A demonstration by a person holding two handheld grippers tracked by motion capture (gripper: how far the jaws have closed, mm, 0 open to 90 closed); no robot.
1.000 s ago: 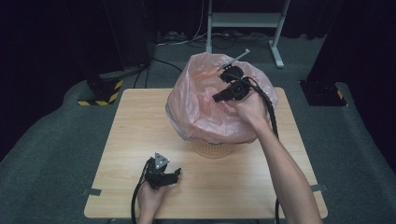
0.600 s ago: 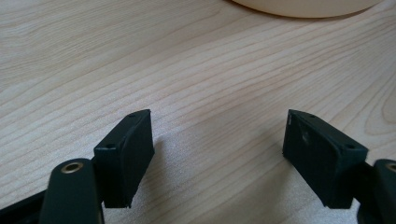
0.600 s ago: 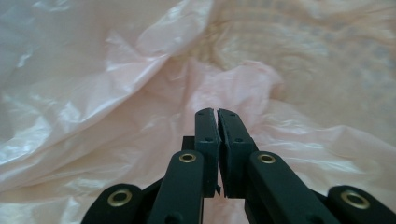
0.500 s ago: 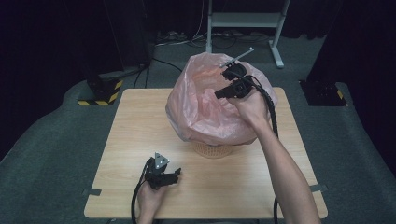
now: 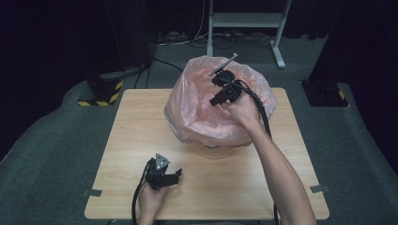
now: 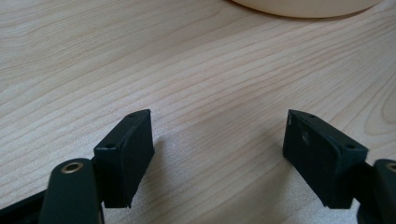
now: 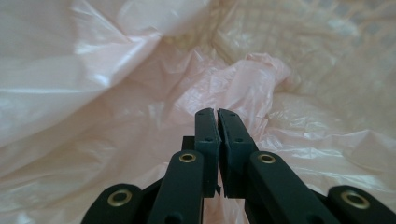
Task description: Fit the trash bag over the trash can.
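Pink bag (image 5: 206,117) lining basket (image 5: 213,151), bench (image 5: 131,122) at twelve o'clock; right hand-held gripper (image 7: 217,114) inside, jaws closed, empty. Left hand-held gripper (image 6: 218,135) at seven o'clock, jaws apart, empty.

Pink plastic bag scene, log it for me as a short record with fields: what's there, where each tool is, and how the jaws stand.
surface: light wooden table
main item: translucent pink plastic bag lining a pale woven basket, standing on the table's far half
right tool: inside the bag's open mouth, jaws shut, nothing visibly pinched between them
left tool: resting low at the table's near edge, jaws apart, nothing between them
bag contents: none visible
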